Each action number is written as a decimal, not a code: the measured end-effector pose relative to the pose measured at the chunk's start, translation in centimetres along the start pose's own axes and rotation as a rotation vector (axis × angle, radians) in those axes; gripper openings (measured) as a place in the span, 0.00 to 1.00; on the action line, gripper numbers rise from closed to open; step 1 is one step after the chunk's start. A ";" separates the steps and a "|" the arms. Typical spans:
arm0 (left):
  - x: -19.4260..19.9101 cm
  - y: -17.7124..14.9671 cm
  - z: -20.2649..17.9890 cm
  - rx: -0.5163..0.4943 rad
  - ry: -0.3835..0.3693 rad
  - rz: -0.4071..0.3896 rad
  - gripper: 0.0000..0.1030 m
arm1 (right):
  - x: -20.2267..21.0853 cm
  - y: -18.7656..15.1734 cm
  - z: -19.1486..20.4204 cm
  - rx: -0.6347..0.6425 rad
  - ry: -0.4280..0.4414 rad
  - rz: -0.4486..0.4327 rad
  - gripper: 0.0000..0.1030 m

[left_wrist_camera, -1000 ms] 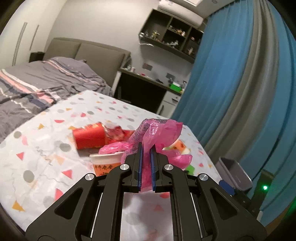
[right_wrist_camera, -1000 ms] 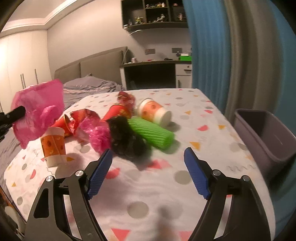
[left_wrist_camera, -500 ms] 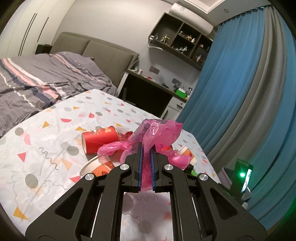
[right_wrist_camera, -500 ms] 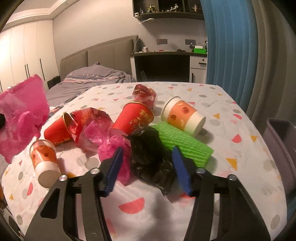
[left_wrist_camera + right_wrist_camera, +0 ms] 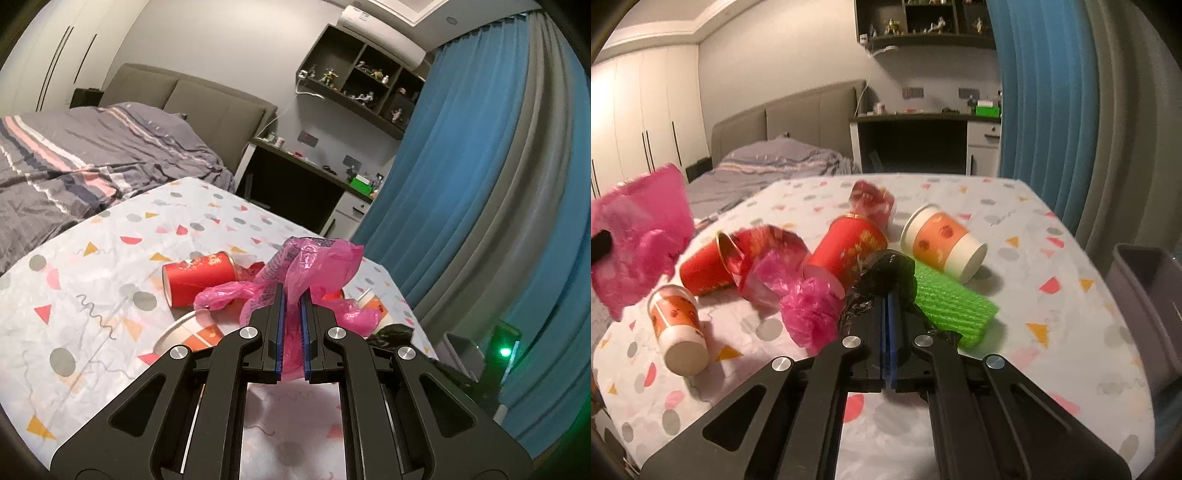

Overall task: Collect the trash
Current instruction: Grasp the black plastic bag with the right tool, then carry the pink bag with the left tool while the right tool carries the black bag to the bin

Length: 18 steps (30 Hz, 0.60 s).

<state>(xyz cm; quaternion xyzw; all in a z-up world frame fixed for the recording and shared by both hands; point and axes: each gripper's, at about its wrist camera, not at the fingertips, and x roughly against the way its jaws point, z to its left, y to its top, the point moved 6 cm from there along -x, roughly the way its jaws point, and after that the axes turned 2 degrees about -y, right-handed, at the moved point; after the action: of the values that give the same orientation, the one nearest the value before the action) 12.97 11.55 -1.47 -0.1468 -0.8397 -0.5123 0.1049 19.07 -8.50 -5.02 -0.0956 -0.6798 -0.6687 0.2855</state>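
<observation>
A crumpled pink plastic bag [image 5: 314, 266] is held pinched between the pads of the left gripper [image 5: 291, 295], clear of the patterned tablecloth [image 5: 92, 288]. The right gripper [image 5: 888, 295] is pressed shut on a crumpled black plastic bag [image 5: 886, 273] amid the cup litter at table centre. The pick-up step is judged in hand; next, a lift and carry to the grey plastic bin [image 5: 1145, 295] at three o'clock is called for.

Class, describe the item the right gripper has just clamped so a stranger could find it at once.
Start at the spotted tablecloth and its heap of cups. The right gripper is shut on a crumpled black bag beside the green foam sleeve. It is the only black item there.
</observation>
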 end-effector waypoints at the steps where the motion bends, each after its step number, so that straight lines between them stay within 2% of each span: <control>1: 0.0 0.0 -0.2 -0.005 -0.002 0.000 0.06 | 0.8 0.1 -0.2 -0.003 0.001 -0.014 0.02; 10: 0.6 -0.9 -3.7 -0.057 -0.043 0.006 0.06 | 6.3 -0.3 -2.5 -0.041 0.006 -0.081 0.02; 18: 0.1 -2.5 -7.9 -0.120 -0.084 0.032 0.06 | 9.8 -0.7 -5.6 -0.079 -0.028 -0.128 0.02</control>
<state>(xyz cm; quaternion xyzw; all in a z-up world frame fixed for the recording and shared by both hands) 12.22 3.44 0.01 -0.1874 -0.8086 -0.5534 0.0687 12.14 -16.47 -0.92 -0.0725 -0.6615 -0.7105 0.2287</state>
